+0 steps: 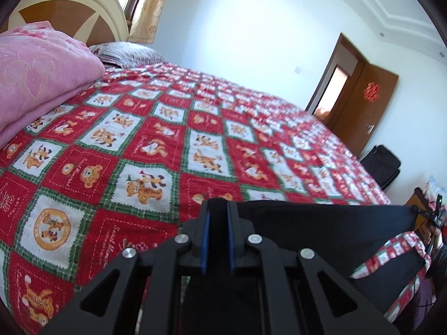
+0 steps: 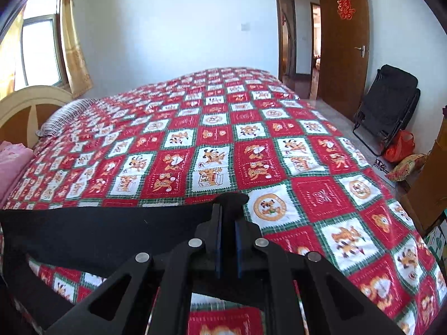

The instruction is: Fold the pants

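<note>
Pants point(image 1: 321, 223) stretched taut above the near edge of the bed point(image 1: 167, 128), left gripper point(image 1: 218, 209) and right gripper point(image 2: 229, 209) each with fingers clamped on an opposite end, probably to spread them flat.

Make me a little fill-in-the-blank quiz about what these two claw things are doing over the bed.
1. Both grippers, left gripper and right gripper, clamp the ____ pants.
2. The pants stretch ____ the two grippers.
3. The bedspread shows cartoon ____.
4. The folded blanket is ____.

Missing: black; between; bears; pink
</note>
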A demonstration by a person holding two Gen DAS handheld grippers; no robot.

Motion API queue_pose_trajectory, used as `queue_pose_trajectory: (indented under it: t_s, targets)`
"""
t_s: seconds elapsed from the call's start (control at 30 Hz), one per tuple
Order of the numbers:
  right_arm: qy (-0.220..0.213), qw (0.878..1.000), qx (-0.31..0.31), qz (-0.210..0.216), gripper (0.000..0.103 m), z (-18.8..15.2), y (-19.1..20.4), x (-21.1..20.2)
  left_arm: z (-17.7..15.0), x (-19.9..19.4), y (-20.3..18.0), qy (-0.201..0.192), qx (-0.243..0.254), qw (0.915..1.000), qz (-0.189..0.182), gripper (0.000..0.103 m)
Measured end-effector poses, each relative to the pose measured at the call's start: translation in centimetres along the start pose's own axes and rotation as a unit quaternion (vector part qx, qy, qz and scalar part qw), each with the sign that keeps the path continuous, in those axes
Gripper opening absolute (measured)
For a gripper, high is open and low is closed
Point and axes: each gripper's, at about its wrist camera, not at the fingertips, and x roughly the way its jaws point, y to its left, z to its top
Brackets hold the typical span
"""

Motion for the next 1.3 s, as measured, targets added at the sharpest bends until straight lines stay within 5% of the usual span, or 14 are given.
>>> queue_pose_trajectory:
  t_s: [0.5, 1.07, 1.3]
  targets:
    - [-0.079, 0.994, 0.057, 0.047, 0.007, -10.9, -4.4, -12.3, -7.0, -7.4, 1.4, -0.060, -0.031, 0.9936, -0.091, 0.011]
    - [-0.029, 0.988, 0.149, -0.024, 0.000, -17.1, -11.1, -13.3, -13.8, -8.2, 4.2, -0.024, -0.056, 0.9941, -0.090, 0.012]
    - [-0.062, 0.990, 0.120, -0.036, 0.002, -16.0, -6.6, -16.3, -13.5, -8.4, 3.3, -0.017, -0.027, 0.9974, -0.064, 0.012]
